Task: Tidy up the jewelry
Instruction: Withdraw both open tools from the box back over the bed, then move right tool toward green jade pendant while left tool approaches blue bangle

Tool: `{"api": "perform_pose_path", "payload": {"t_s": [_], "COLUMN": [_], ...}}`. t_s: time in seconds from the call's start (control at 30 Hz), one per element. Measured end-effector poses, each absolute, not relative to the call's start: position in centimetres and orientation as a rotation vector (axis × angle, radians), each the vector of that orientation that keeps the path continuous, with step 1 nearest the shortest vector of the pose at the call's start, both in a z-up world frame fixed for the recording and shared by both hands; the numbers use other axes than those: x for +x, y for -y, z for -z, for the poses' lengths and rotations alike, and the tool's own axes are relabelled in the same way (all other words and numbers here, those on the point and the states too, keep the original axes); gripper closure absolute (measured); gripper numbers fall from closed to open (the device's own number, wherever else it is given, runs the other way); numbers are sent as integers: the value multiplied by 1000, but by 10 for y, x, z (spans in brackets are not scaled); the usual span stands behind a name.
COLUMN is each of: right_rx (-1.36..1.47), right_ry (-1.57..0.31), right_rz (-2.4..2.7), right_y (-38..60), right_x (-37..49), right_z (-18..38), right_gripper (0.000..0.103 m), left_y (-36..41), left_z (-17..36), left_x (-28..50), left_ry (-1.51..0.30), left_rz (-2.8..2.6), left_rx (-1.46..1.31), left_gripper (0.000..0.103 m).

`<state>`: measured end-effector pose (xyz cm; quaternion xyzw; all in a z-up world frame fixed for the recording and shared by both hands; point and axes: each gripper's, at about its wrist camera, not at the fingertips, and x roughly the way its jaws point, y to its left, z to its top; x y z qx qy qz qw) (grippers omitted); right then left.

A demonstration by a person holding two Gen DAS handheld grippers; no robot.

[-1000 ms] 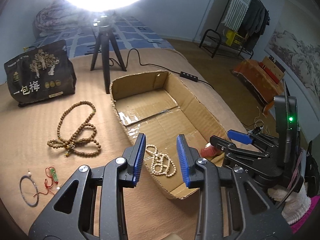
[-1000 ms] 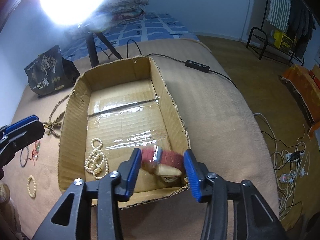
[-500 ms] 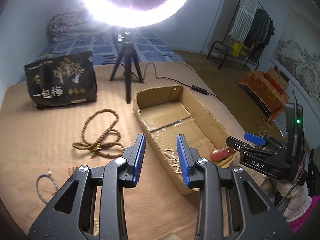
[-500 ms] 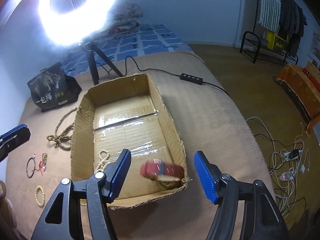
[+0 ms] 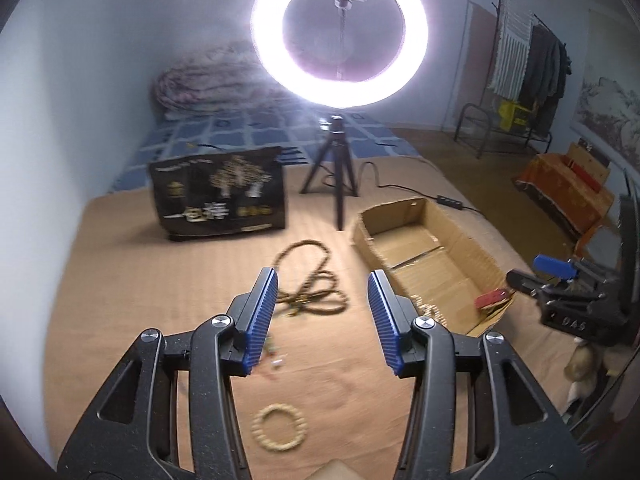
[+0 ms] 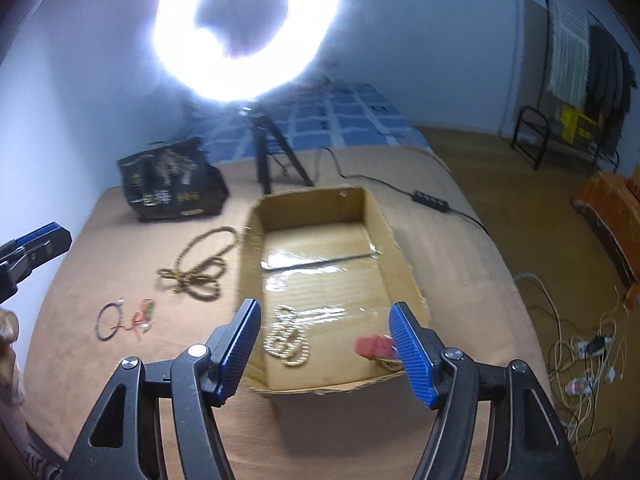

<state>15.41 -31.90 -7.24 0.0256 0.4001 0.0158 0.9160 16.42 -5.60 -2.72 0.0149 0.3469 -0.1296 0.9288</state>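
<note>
The cardboard box [image 6: 400, 248] lies on the tan bed cover and holds a pearl necklace [image 6: 288, 340] and a red piece [image 6: 374, 346] in its near corner. My right gripper [image 6: 326, 308] hovers above the box's near end, open and empty. My left gripper [image 5: 322, 280] is over the cover left of the box [image 5: 460, 240], its jaws opening with nothing between them. Beyond it lies a brown wooden bead necklace [image 5: 312, 292]. A small pale bead bracelet [image 5: 280, 428] lies below it. A thin ring bracelet [image 6: 110, 322] with a red cord lies further left.
A ring light on a tripod [image 5: 340, 184] stands behind the box, with a black bag [image 5: 220, 200] to its left. A cable with a switch box [image 6: 430, 198] runs off the bed's right edge. Loose cables [image 6: 588, 344] lie on the floor.
The right gripper has let go of the red piece, which now lies in the box, and has risen with its jaws wide. The left gripper has pulled back left of the box and widened.
</note>
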Motion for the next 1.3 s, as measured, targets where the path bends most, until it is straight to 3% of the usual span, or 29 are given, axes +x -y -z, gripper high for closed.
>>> {"api": "perform_pose_path", "payload": {"t_s": [0.13, 0.37, 0.93, 1.3], "right_rx": [29, 39, 20, 48], "right_ry": [-786, -733, -721, -825], "right_rz": [-75, -100, -30, -215], "right_y": [299, 278, 257, 229], "right_x": [147, 138, 107, 133], "right_z": [58, 46, 15, 48], "right_gripper": [23, 20, 20, 24], "left_y": [27, -30, -128, -126], "left_z": [16, 18, 51, 105], "left_x": [153, 129, 87, 118], "left_ry": [-701, -692, -726, -844], "left_rz": [234, 180, 186, 201], "left_rx": [43, 69, -39, -34], "left_gripper": [55, 55, 55, 55]}}
